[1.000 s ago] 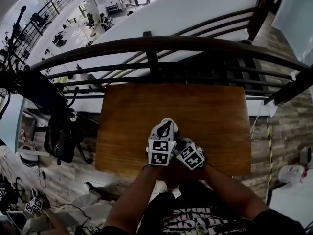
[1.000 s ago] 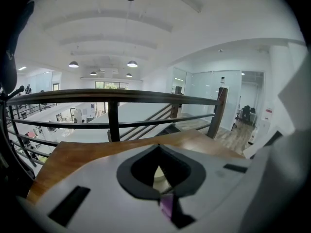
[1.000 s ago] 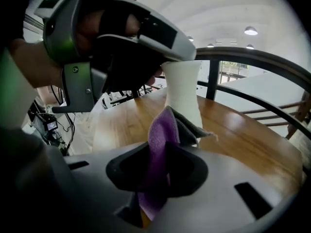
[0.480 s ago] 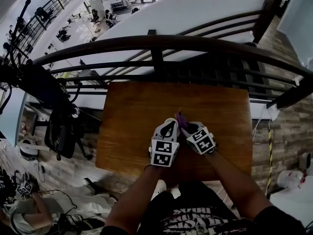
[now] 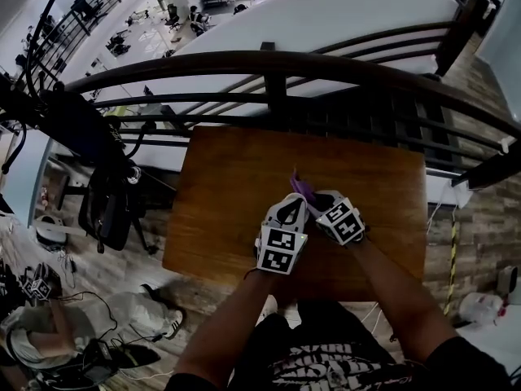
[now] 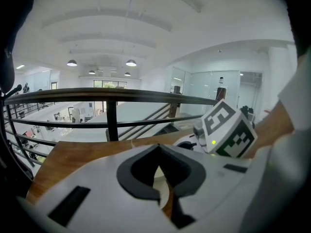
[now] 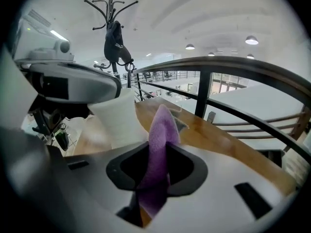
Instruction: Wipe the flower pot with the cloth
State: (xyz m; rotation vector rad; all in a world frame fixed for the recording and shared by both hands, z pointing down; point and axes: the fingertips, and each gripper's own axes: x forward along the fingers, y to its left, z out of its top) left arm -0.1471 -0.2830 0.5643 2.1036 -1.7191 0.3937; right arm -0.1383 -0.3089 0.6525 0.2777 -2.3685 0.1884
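Near the middle of the bench's [image 5: 232,177] near edge, both tools work close together over the bare brown wooden top. The left gripper [image 5: 291,208] has its jaws brought together on the rim of the white pot [image 7: 116,119], which sits tucked under its head, just in from the near edge. The right gripper [image 5: 319,202] is just beside it, toward the right edge, with its jaws pinched on the purple cloth [image 7: 159,144]; a fold of the cloth stands up out of the jaws next to the pot's side. Along the far edge runs a dark metal railing [image 5: 269,63], with a lower hall showing beyond it. Round ceiling lamps [image 6: 131,62] hang under a white ceiling. A coat stand [image 7: 112,28] rises past the left edge, and plank flooring [image 5: 480,210] lies off the right edge.
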